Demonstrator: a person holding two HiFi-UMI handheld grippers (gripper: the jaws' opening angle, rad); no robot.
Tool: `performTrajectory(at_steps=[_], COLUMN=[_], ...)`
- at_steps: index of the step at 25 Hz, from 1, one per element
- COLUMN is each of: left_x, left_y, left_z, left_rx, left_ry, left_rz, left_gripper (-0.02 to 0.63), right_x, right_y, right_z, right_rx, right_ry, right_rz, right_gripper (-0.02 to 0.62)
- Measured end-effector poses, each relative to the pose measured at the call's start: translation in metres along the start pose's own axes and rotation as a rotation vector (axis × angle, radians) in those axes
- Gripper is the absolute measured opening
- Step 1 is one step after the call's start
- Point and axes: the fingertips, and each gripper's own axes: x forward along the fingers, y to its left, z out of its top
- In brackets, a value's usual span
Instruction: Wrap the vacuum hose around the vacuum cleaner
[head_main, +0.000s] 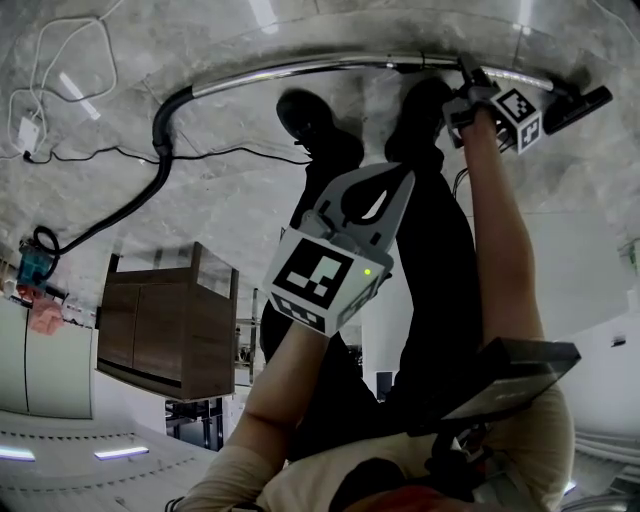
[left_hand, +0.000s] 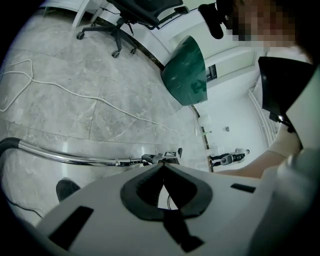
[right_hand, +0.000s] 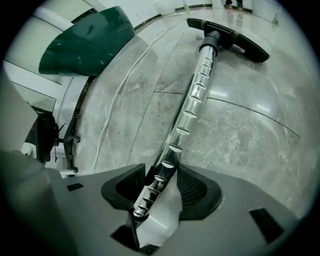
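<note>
Metal tube: lies along the floor; looks stiff and slippery, so take it mid-length and squeeze firmly.
Hose: black, probably floppy, trails from tube's end.
Right claw: wide, your jaws astride the tube.
Left claw: closed, empty.

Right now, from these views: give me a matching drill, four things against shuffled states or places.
Things:
1. left gripper
2. right gripper
3. floor nozzle
4. white cable

States or places:
A. black, at the far end of the chrome wand
B. jaws together, nothing between them
C. lying loose on the grey floor
D. jaws apart, chrome wand between them

Pairs: 1-B, 2-D, 3-A, 4-C
</note>
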Motion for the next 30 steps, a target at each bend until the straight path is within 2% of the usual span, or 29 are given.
performTrajectory(at_steps=[4, 6, 7, 8, 10, 11, 12, 13, 14, 15, 17, 20, 22, 23, 24, 25, 26, 30], left_x=[-0.003, -0.007, -0.007, -0.005, 0.014, 0.032, 0.053, 0.073, 0.09, 0.103, 0.117, 0.126, 0.128, 0.126, 0.124, 0.121, 0.119, 0.102], left_y=[0.005, 0.012, 0.017, 0.024, 0.048, 0.063, 0.081, 0.099, 0.117, 0.134, 0.161, 0.179, 0.194, 0.203, 0.209, 0.212, 0.211, 0.198], left_z=[-0.002, 0.001, 0.005, 0.012, 0.034, 0.041, 0.04, 0.034, 0.024, 0.015, -0.008, -0.055, -0.083, -0.093, -0.099, -0.102, -0.103, -0.095], left_rx=[0.031, 0.099, 0.169, 0.274, 0.551, 0.681, 0.782, 0.859, 0.929, 0.999, 1.109, 1.168, 1.139, 1.109, 1.087, 1.076, 1.07, 1.048], left_ry=[-0.018, -0.036, -0.041, -0.039, 0.005, 0.077, 0.192, 0.335, 0.477, 0.603, 0.8, 0.978, 1.068, 1.108, 1.132, 1.138, 1.132, 1.098], left_rz=[0.011, 0.053, 0.089, 0.131, 0.181, 0.163, 0.115, 0.054, -0.001, -0.042, -0.09, -0.135, -0.118, -0.096, -0.076, -0.062, -0.049, -0.008], left_gripper=[0.006, 0.006, 0.006, 0.006, 0.008, 0.013, 0.11, 0.28, 0.359, 0.396, 0.402, 0.4, 0.397, 0.352, 0.239, 0.13, 0.065, 0.054], right_x=[-0.011, -0.016, -0.021, -0.026, -0.034, -0.037, -0.039, -0.039, -0.04, -0.04, -0.042, -0.051, -0.056, -0.057, -0.058, -0.059, -0.061, -0.071], right_y=[0.025, 0.035, 0.038, 0.04, 0.044, 0.045, 0.044, 0.042, 0.041, 0.04, 0.039, 0.035, 0.036, 0.038, 0.039, 0.041, 0.043, 0.059], right_z=[-0.004, -0.007, -0.008, -0.008, -0.01, -0.011, -0.012, -0.013, -0.013, -0.012, -0.011, -0.01, -0.01, -0.01, -0.012, -0.013, -0.014, -0.019], right_rx=[-0.032, -0.039, -0.043, -0.046, -0.045, -0.042, -0.039, -0.038, -0.036, -0.037, -0.041, -0.048, -0.052, -0.053, -0.054, -0.058, -0.065, -0.104], right_ry=[0.008, 0.015, 0.018, 0.019, 0.02, 0.02, 0.021, 0.023, 0.025, 0.028, 0.033, 0.036, 0.043, 0.047, 0.052, 0.057, 0.061, 0.079], right_rz=[0.087, 0.107, 0.112, 0.114, 0.115, 0.116, 0.117, 0.119, 0.122, 0.126, 0.138, 0.144, 0.145, 0.146, 0.148, 0.151, 0.155, 0.186], right_gripper=[0.199, 0.199, 0.199, 0.198, 0.195, 0.195, 0.192, 0.192, 0.192, 0.192, 0.192, 0.19, 0.19, 0.192, 0.19, 0.19, 0.19, 0.192])
